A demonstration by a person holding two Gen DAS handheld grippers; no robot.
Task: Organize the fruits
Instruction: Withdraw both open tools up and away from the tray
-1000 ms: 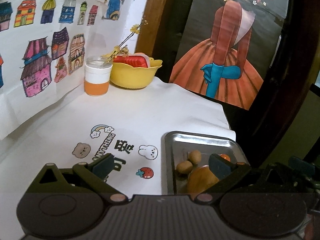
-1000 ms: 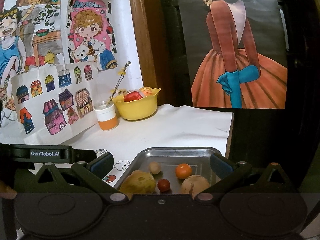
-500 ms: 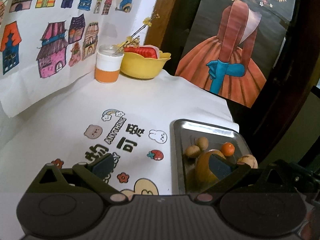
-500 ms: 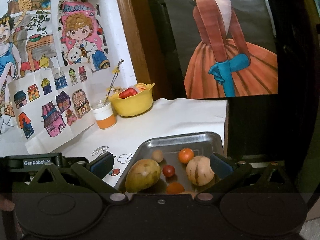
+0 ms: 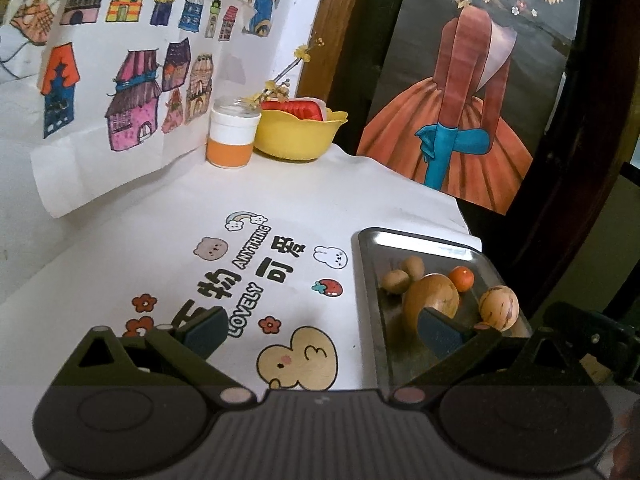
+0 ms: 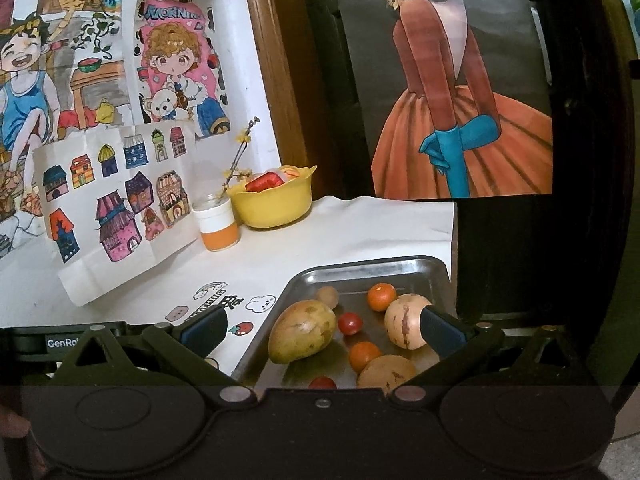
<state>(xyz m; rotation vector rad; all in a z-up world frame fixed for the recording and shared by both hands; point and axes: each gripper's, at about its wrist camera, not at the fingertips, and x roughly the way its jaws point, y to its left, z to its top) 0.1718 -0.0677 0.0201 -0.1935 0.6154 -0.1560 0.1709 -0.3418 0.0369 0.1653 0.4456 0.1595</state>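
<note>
Left hand-held gripper (image 5: 320,334): jaws spread wide, nothing between the fingers, hovering over the printed white cloth (image 5: 280,208) on the counter, just left of the metal tray (image 5: 404,236). Right hand-held gripper (image 6: 322,330): also wide open and empty, sitting above the tray's near end; its right fingertip overlaps the pale striped round fruit (image 6: 404,320) in view, can't tell if it touches. Fruits are all inside the tray: mango (image 6: 302,330) on the left side, cherry tomato (image 6: 350,323) just right of it, small orange (image 6: 381,297) toward the far right, a small tan fruit (image 6: 328,295) near the far left corner, second orange (image 6: 364,355) nearer, brown round fruit (image 6: 386,372) and another tomato (image 6: 322,382) at the near edge, partly cut off by the gripper body. Tray sits at the right edge of the counter. Far back against the wall: yellow bowl (image 6: 274,204) with a red item and other contents, touching or just beside a white-and-orange jar (image 6: 216,224) holding a sprig of yellow flowers. House drawings (image 6: 116,196) lean against the wall on the left; poster of a figure in an orange dress (image 6: 460,120) behind the counter on the right
</note>
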